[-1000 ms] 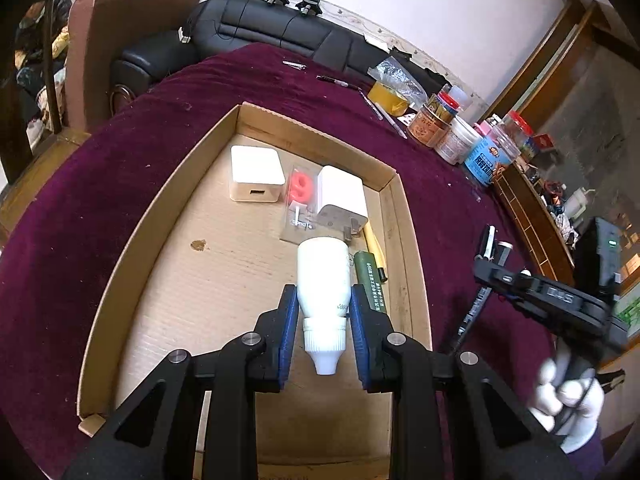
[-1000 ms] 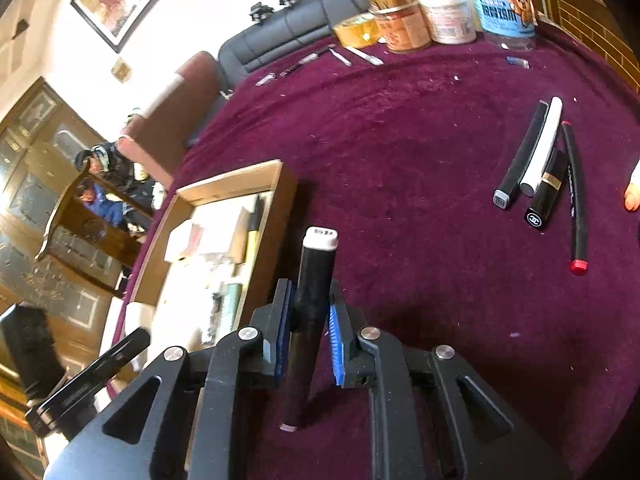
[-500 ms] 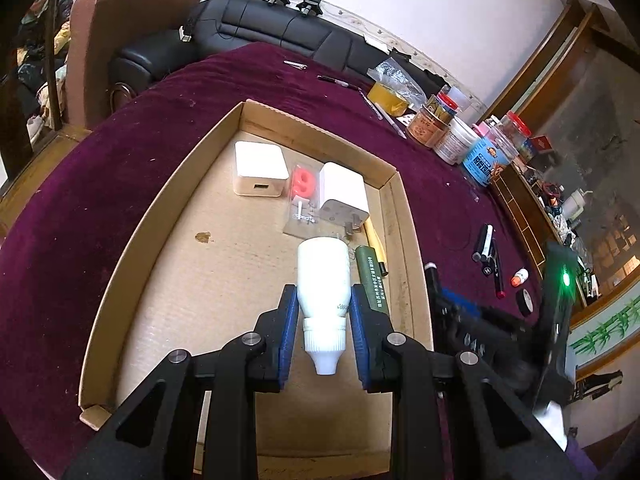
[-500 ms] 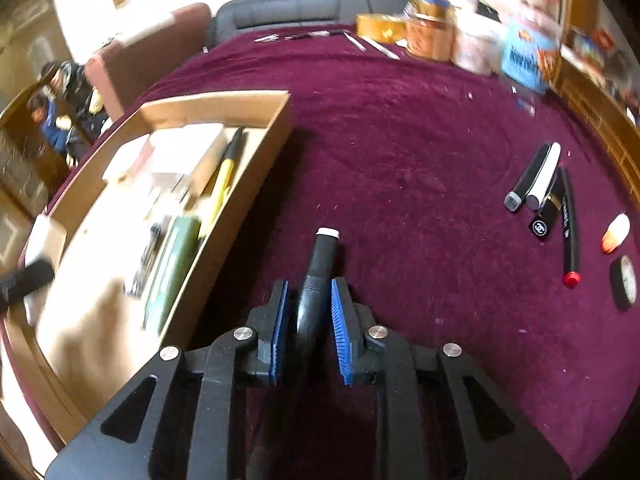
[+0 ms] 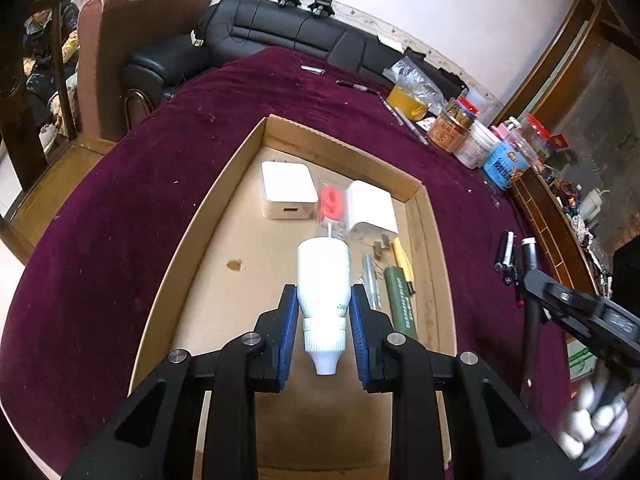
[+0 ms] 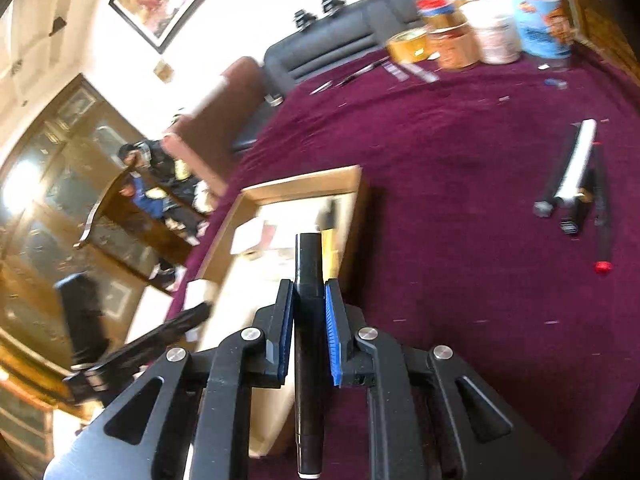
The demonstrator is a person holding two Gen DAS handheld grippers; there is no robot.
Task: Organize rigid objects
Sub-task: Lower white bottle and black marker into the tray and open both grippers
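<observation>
Over the cardboard tray: we pinch white bottle in left gripper, stiff, light, slick; hold its shoulder.
Right gripper jaws closing on black marker mid-barrel: rigid, light, may pivot.

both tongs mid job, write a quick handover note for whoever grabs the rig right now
Left tongs: shut on the white bottle, held over the cardboard tray.
Right tongs: jaws closing on the black marker, which sits between the pads, near the tray's right edge.
Done: in the tray lie two white chargers, a green tube and a yellow pen.
Left: set down bottle and marker, then fetch the pens on the cloth.
</observation>
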